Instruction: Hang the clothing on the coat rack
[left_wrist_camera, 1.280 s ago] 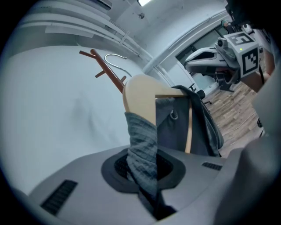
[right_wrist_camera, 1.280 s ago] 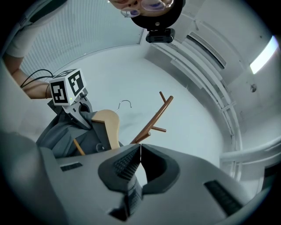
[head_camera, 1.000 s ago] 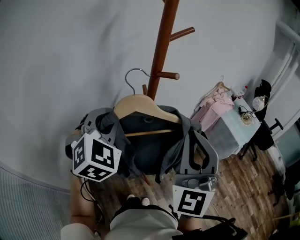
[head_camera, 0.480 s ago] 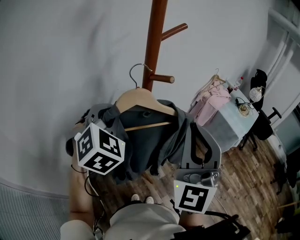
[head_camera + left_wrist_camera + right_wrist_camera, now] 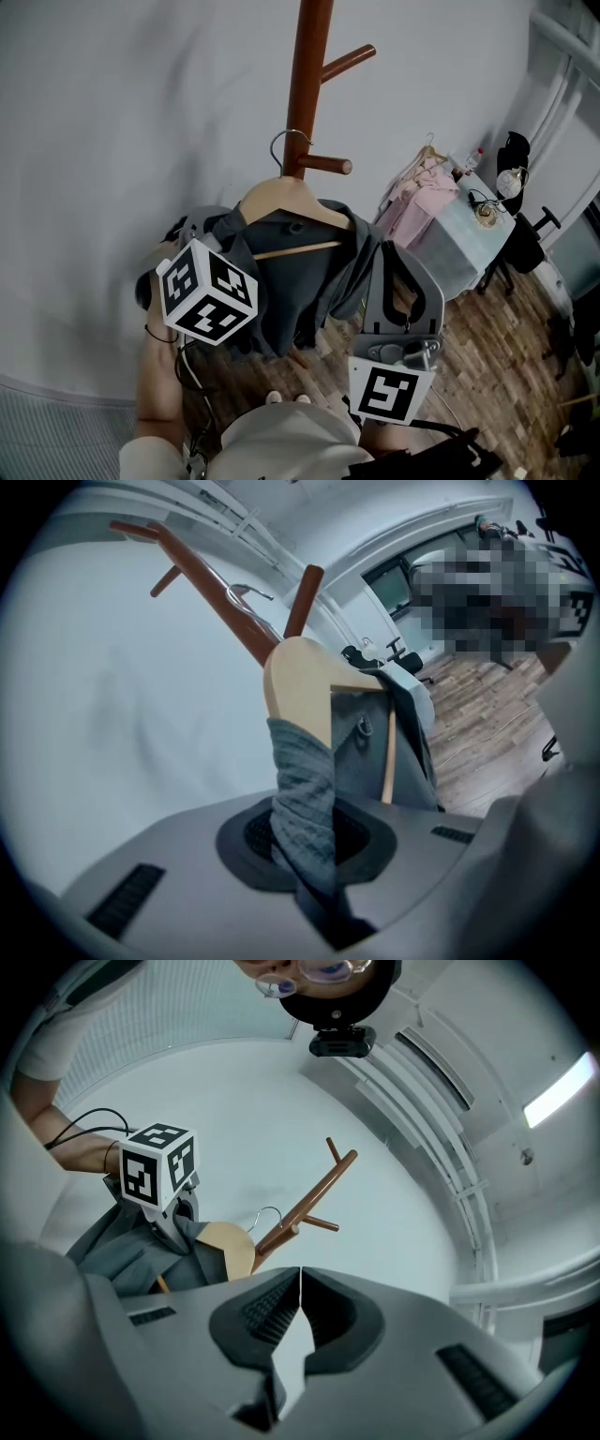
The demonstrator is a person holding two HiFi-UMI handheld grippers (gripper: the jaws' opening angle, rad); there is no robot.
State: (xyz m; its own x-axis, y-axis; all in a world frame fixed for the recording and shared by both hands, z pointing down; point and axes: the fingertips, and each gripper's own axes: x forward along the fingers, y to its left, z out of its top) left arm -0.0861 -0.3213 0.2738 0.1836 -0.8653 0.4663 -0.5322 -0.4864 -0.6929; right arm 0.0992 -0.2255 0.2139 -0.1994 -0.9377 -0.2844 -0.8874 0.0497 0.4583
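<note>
A dark grey garment (image 5: 298, 277) hangs on a wooden hanger (image 5: 281, 199), which I hold up in front of the brown coat rack (image 5: 309, 84). The hanger's metal hook (image 5: 292, 141) is right beside the rack's lower peg (image 5: 325, 166); whether it rests on the peg I cannot tell. My left gripper (image 5: 214, 236) is at the hanger's left shoulder. In the left gripper view it (image 5: 309, 827) is shut on a fold of ribbed grey cloth (image 5: 302, 789) below the hanger's end (image 5: 298, 682). My right gripper (image 5: 390, 253), by the garment's right edge, is shut and empty (image 5: 300, 1296).
A white wall stands close behind the rack. To the right, a small table with a pale cloth (image 5: 459, 246) has pink clothing (image 5: 417, 202) hanging at its near side, and dark chairs (image 5: 525, 248) stand beyond it. Below is a wood floor (image 5: 469, 375).
The hanger with the garment has risen and moved toward the rack, so its hook has come from left of the lower peg to right beside it. Both grippers rose with it.
</note>
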